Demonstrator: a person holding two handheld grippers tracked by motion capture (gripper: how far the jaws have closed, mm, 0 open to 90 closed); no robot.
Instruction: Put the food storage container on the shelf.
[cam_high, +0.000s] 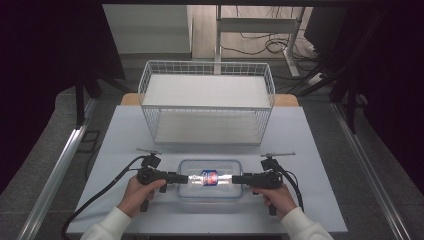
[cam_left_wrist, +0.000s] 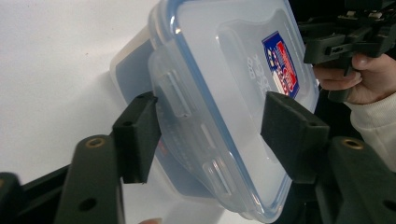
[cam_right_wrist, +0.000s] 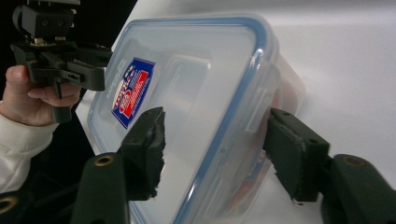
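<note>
your clear plastic food container with the blue-edged snap lid (cam_high: 209, 180) sits on the pale grey table (cam_high: 320, 150) near its front edge, at about 6 o'clock from the table's middle, with a red, white and blue label (cam_high: 209, 177) on the lid. your left gripper (cam_high: 184, 178) comes in from 9 o'clock of the box and your right gripper (cam_high: 236, 179) from 3 o'clock, each pointing inward along the box's long axis, so the two face one another across it. in the left gripper view, your left gripper (cam_left_wrist: 212, 135) has its jaws spread apart, one on either side of the container's (cam_left_wrist: 224, 93) short end where a lid clasp (cam_left_wrist: 175, 93) shows; i cannot tell whether either pad touches the plastic. farther off in that view your right hand (cam_left_wrist: 369, 77) grips the other tool. in the right gripper view, your right gripper (cam_right_wrist: 217, 151) also has its jaws set wide, straddling the opposite short end of the container (cam_right_wrist: 187, 93), with one black pad over the lid and the other beside the end wall; contact is again unclear. your left hand (cam_right_wrist: 35, 100) shows at 10 o'clock of that view. beyond the box, at 12 o'clock, a white wire basket rack with two shelves (cam_high: 207, 102) stands well apart from it toward the table's far edge. your white sleeves (cam_high: 107, 227) enter from the bottom of the high view.
</note>
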